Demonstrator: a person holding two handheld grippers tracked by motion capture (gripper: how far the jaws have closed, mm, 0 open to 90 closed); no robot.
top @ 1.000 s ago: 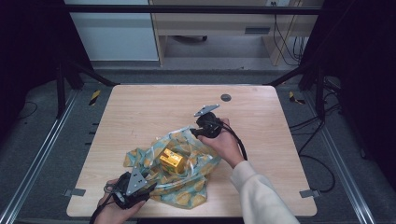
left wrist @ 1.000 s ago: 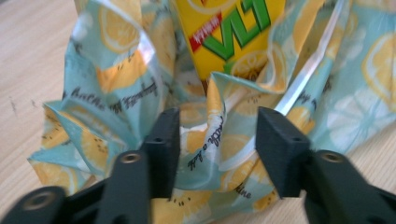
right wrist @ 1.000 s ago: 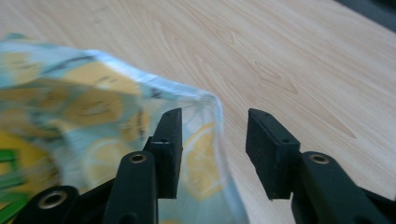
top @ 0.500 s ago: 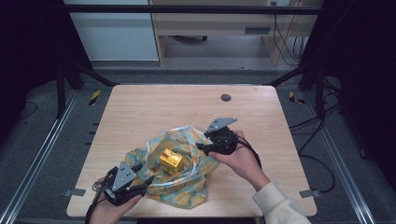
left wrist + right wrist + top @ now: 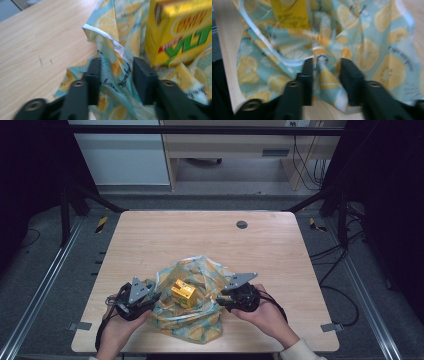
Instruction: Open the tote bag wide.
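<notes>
On the near half of the desk (image 5: 150,240) sits a lemon-print bag (image 5: 200,320), rumpled, with a yellow drink carton (image 5: 183,293) on top. A dark round plug (image 5: 241,224) lies far back. Left gripper (image 5: 152,298) and right gripper (image 5: 222,301) flank the carton; both jaws have just been closing, bag fabric between them, not clamped tight yet.

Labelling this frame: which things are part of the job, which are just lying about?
In the job:
lemon-print cloth
yellow drink carton
left gripper
right gripper

Lying about:
round grey grommet in the table
</notes>
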